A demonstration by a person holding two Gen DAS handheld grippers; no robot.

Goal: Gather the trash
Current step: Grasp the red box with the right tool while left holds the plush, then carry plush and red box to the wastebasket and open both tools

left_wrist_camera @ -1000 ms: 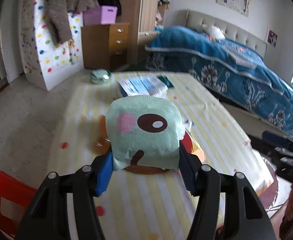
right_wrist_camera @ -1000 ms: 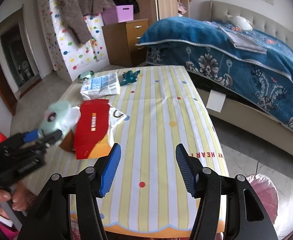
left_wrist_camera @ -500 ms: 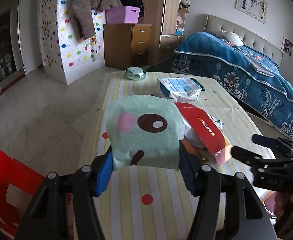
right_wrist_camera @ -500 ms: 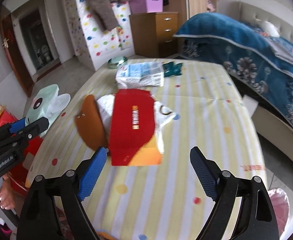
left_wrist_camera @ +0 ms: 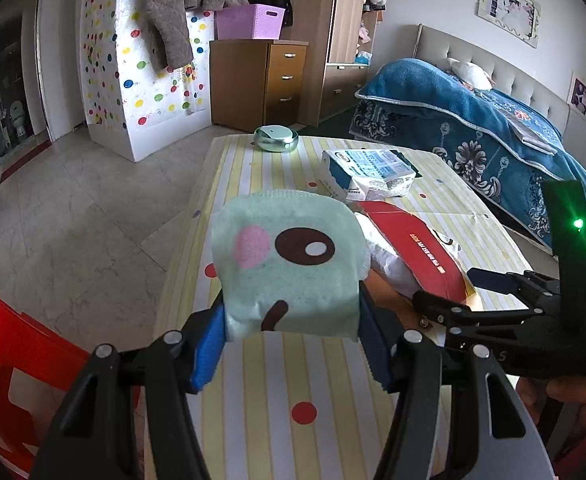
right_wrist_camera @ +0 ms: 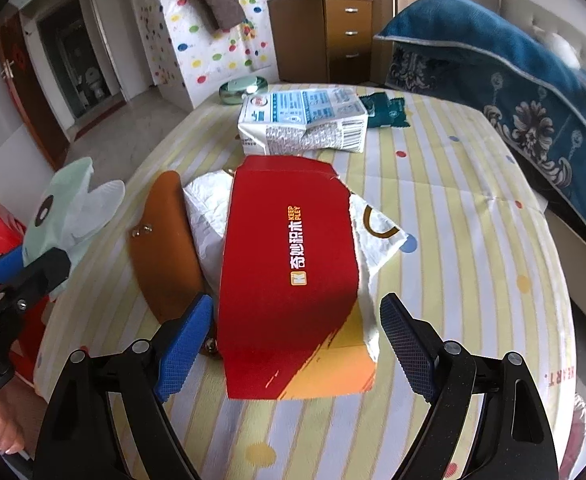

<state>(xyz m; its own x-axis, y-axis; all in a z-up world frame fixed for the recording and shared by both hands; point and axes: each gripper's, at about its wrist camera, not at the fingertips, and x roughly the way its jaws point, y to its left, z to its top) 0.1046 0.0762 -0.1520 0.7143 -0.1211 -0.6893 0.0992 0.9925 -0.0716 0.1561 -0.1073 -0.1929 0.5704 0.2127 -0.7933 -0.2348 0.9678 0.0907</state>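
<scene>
My left gripper [left_wrist_camera: 293,340] is shut on a pale green wrapper with a cartoon face [left_wrist_camera: 289,268], held above the table's left edge; it also shows in the right wrist view [right_wrist_camera: 65,216]. My right gripper [right_wrist_camera: 297,344] is open, its blue pads either side of the near end of a flat red and orange carton [right_wrist_camera: 289,280]. The carton lies on a crumpled white paper bag [right_wrist_camera: 377,232]. A brown leather pouch [right_wrist_camera: 165,248] lies left of it. The right gripper also shows in the left wrist view [left_wrist_camera: 473,292].
On the striped tablecloth [right_wrist_camera: 453,184] farther back lie a white and blue tissue pack [right_wrist_camera: 305,120], a dark green packet [right_wrist_camera: 385,108] and a round green tin [right_wrist_camera: 241,88]. A red chair [left_wrist_camera: 9,344] stands at the left. A blue-covered bed [left_wrist_camera: 485,128] is at the right.
My right gripper has moved forward and down until its open fingers flank the red carton. My left gripper has drawn back left with the green wrapper still held.
</scene>
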